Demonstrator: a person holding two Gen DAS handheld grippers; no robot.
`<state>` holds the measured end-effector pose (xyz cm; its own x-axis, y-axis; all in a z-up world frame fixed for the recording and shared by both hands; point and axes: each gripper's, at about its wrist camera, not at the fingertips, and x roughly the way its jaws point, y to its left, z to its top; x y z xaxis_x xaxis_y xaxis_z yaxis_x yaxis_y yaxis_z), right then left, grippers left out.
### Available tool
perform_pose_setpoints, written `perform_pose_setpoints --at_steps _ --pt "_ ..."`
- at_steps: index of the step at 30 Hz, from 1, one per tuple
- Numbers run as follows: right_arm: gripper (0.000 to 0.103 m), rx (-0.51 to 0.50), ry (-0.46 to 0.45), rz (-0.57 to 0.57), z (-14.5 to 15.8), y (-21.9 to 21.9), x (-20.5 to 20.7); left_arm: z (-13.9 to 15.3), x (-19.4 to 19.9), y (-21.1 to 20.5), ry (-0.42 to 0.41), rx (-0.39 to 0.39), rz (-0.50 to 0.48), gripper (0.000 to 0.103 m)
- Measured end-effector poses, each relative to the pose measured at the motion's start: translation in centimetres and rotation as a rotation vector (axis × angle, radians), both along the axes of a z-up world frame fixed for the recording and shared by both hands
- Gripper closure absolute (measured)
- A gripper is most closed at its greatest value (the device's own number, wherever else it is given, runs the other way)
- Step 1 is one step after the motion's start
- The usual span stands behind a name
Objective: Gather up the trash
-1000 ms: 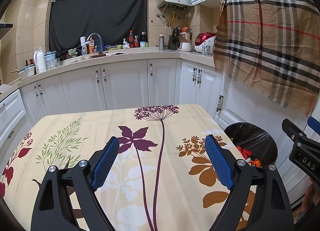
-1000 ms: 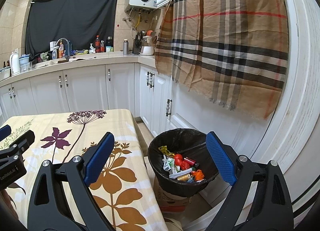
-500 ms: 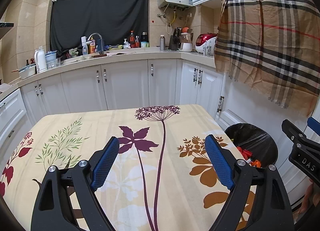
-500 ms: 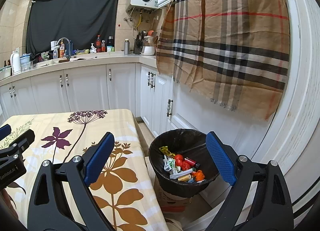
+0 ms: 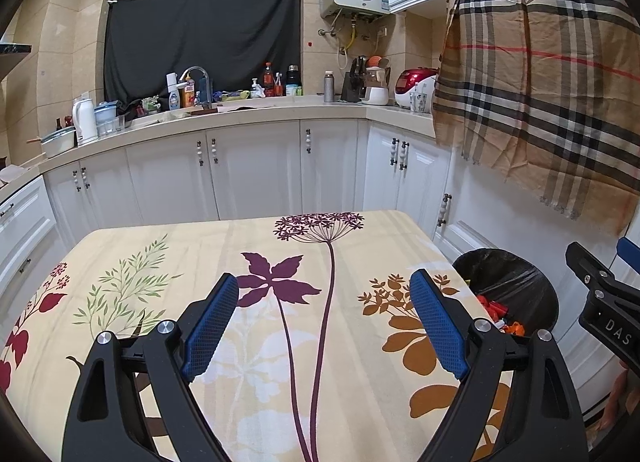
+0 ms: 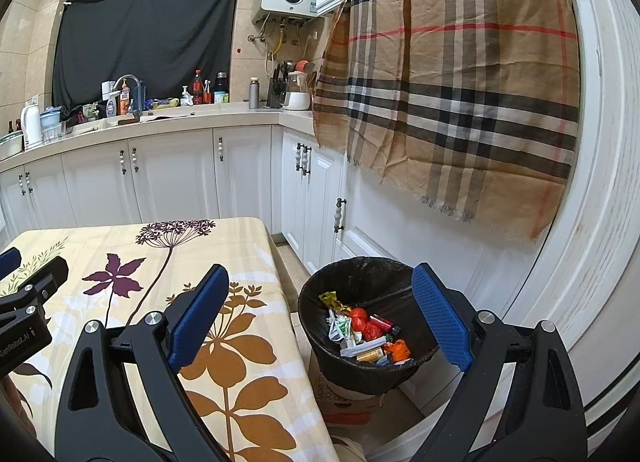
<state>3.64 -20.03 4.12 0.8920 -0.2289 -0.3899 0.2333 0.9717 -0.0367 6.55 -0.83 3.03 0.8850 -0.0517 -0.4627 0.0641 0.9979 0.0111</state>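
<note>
1. Left wrist view looks along the left gripper point(image 5: 324, 318), whose blue-padded fingers point(image 5: 210, 320) stand wide apart with nothing between them, over the near part of the cream table covered in a floral-print cloth point(image 5: 192, 254).
2. Right wrist view shows the right gripper point(image 6: 320, 314), jaws likewise spread wide and empty, held past the table's right edge point(image 6: 276, 282) and above the round bin lined with a black plastic bag point(image 6: 360, 278).
3. That bin stands on the floor just beside the table's right edge, in front of the white cabinet doors point(image 6: 312, 198); it seems to rest on a brown cardboard box point(image 6: 340, 398).
4. Collected trash point(image 6: 364, 332) lies in the bottom of the bin: crumpled red and orange wrappers, a yellow foil scrap, white and green paper bits, and a small dark tube.
5. No loose litter shows on the cloth in either view, though the near strip under the grippers is hidden.
6. Judged from this, the step in hand is the end of a drop-off, with the collecting probably finished or close to it.
7. A next move, if any, calls for a check of the hidden near edge of the table; any piece found there needs an open approach from above, a firm close, then a carry over the right edge to the bin.
</note>
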Motion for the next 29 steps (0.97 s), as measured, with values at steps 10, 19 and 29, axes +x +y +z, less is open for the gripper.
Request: perform_pose_setpoints --at_steps 10,19,29 --pt "0.013 0.001 0.002 0.000 0.0 0.0 0.1 0.1 0.0 -0.2 -0.010 -0.005 -0.005 0.018" --pt "0.013 0.001 0.007 0.003 -0.3 0.2 0.2 0.2 0.0 0.1 -0.019 -0.044 -0.031 0.016" --pt "0.012 -0.002 0.025 0.040 -1.1 1.3 0.8 -1.5 1.7 1.5 0.064 0.001 0.027 0.016"
